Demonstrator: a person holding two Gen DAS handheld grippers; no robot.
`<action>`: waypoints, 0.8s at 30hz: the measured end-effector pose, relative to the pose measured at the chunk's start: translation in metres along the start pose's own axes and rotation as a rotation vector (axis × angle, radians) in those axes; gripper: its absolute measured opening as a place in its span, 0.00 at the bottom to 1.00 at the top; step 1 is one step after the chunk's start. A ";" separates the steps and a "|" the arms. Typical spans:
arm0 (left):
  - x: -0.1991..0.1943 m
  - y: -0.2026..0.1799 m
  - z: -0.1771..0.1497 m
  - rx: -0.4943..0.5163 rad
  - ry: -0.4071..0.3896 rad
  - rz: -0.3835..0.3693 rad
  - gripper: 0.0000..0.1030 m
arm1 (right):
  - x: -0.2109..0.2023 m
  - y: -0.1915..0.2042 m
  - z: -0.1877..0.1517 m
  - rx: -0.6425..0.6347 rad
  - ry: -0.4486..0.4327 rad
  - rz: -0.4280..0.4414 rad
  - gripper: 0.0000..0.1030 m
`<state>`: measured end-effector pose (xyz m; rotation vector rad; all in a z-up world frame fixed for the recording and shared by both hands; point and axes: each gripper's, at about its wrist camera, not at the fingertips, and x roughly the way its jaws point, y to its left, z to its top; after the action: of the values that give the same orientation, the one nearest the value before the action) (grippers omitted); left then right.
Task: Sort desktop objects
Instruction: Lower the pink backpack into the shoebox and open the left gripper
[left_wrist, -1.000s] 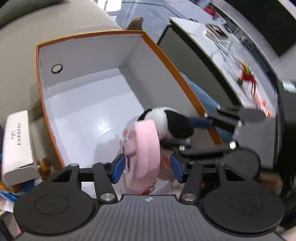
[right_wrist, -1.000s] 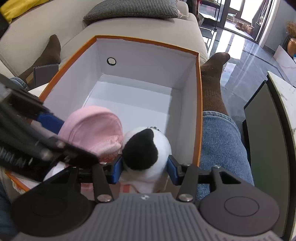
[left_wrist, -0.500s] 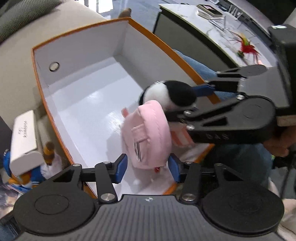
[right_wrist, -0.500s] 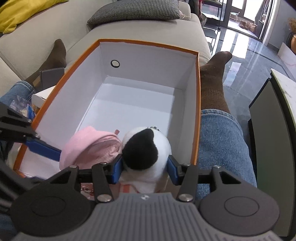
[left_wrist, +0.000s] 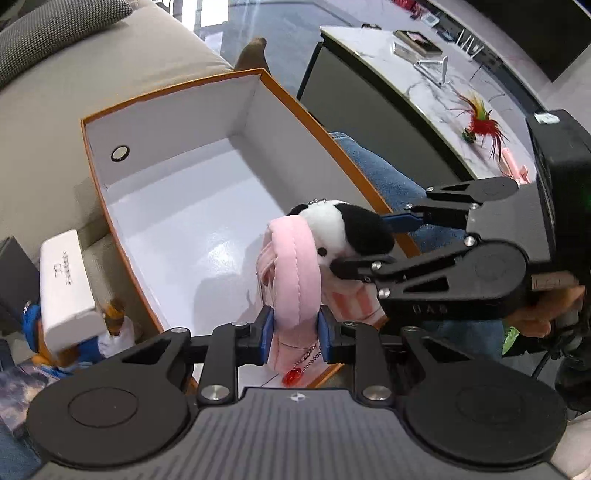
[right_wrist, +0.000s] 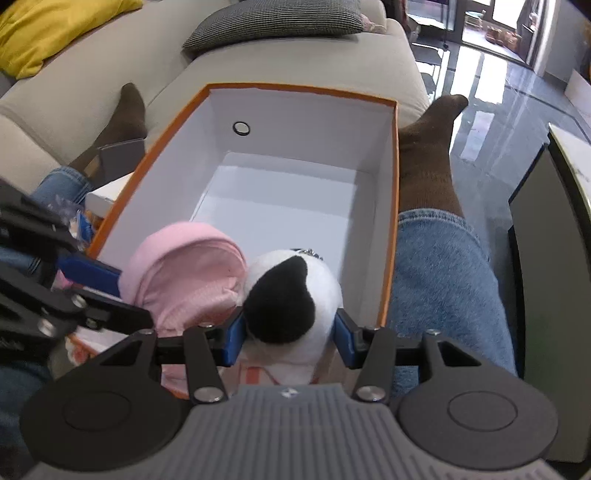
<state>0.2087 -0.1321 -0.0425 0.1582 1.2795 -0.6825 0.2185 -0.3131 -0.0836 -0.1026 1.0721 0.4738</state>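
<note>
1. The left hand-held gripper (left_wrist: 294, 341) has just been closing; its blue pads now pinch the pink pouch (left_wrist: 295, 280) from both sides, near the pouch's lower end.
2. A bead chain with a red charm (left_wrist: 291, 377) hangs from the pouch just below the left gripper's pads.
3. The right hand-held gripper (right_wrist: 289, 341) clamps a black-and-white plush (right_wrist: 291, 295), its pads pressed into the plush's sides.
4. Pouch and plush touch each other: in the right wrist view the pouch (right_wrist: 188, 277) sits just left of the plush, and the left gripper's blue finger (right_wrist: 88, 271) reaches in from the left edge.
5. Both toys are held above the near end of an open box (right_wrist: 391, 192) with an orange rim and white inside; the rest of the box lies ahead of both grippers, its floor bare.
6. Left of the left gripper, outside the box, lie a white case (left_wrist: 66, 280) and a blue-and-orange figure (left_wrist: 74, 350).
7. The box rests by the person's jeans leg (right_wrist: 443, 266); a sofa (right_wrist: 295, 51) lies beyond it.
</note>
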 end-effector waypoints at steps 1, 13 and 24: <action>0.006 0.002 0.007 -0.005 0.027 -0.007 0.27 | -0.001 0.001 0.002 -0.002 0.007 0.000 0.51; 0.059 0.018 0.033 -0.168 0.030 -0.075 0.34 | 0.018 -0.001 0.003 -0.047 0.067 -0.067 0.35; 0.075 0.042 0.024 -0.297 0.066 -0.174 0.32 | 0.009 0.003 -0.003 -0.151 0.028 -0.035 0.35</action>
<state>0.2609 -0.1389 -0.1150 -0.1768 1.4542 -0.6301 0.2176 -0.3083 -0.0923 -0.2617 1.0590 0.5230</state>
